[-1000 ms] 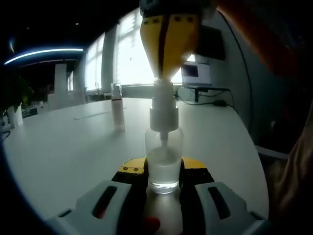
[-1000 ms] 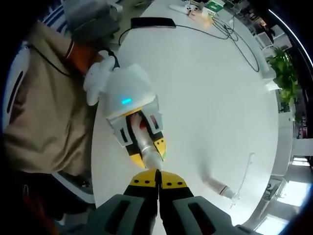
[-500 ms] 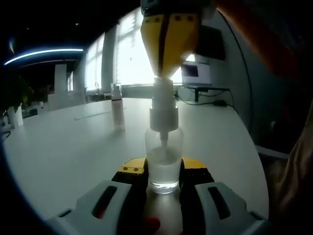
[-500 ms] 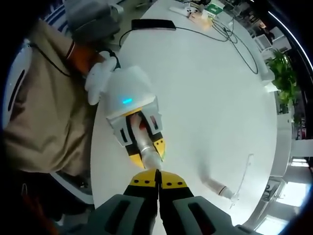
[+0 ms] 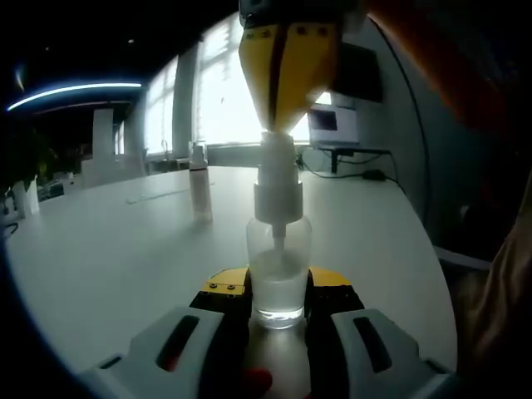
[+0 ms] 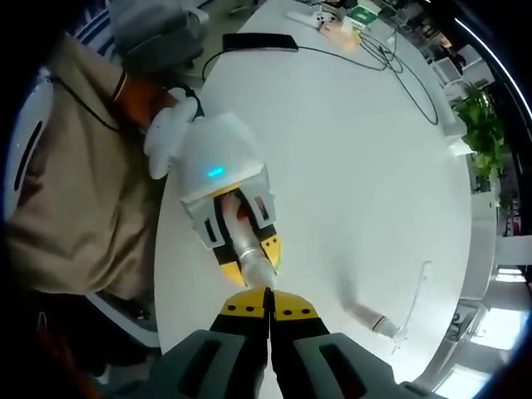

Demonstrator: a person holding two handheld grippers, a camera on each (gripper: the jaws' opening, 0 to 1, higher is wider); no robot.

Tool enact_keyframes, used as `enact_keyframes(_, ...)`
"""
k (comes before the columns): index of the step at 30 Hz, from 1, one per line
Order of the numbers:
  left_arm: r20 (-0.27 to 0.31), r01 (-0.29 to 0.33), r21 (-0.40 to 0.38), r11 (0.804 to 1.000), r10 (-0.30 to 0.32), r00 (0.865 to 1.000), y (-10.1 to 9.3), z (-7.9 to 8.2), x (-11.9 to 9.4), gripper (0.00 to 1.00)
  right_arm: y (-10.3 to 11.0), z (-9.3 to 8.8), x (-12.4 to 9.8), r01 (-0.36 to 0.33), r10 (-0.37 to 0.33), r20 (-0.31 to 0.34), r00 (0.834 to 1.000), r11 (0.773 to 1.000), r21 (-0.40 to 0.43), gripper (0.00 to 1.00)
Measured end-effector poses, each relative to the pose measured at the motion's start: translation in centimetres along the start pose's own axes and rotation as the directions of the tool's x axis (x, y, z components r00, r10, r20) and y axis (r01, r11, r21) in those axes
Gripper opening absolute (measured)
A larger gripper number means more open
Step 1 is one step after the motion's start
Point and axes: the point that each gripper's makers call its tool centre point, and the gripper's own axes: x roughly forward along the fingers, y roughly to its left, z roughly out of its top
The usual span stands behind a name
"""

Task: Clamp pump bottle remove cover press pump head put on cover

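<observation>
A clear pump bottle (image 5: 278, 253) stands upright on the white table, and my left gripper (image 5: 278, 284) is shut on its lower body. My right gripper (image 5: 285, 75) comes down from above, its yellow jaws shut together, the tips resting on the white pump head (image 5: 278, 179). The clear cover (image 5: 199, 187) stands apart on the table, behind and left of the bottle. In the right gripper view, my right gripper (image 6: 268, 298) looks down on the pump head (image 6: 260, 274) and bottle (image 6: 243, 243) held by the left gripper (image 6: 251, 259); the cover (image 6: 370, 317) is to the right.
The white round table (image 6: 357, 166) carries a black pad (image 6: 258, 39), cables (image 6: 399, 66) and small items at its far end, and a clear strip (image 6: 416, 299) near the cover. A person in beige clothes (image 6: 66, 191) is at the table's edge. A screen (image 5: 332, 125) stands behind.
</observation>
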Motion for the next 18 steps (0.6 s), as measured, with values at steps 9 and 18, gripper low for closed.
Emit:
enact_keyframes(9, 0.000, 0.001, 0.001, 1.000, -0.001, 1.000, -0.18, 0.03, 0.00, 0.16, 0.14, 0.04, 0.00, -0.004, 0.004, 0.001, 1.000, 1.000, 0.005, 0.00)
enact_keyframes(18, -0.001, 0.001, 0.002, 1.000, -0.001, 1.000, 0.01, 0.00, 0.01, 0.15, 0.26, 0.05, 0.35, -0.001, 0.001, -0.005, 1.000, 1.000, 0.020, 0.00)
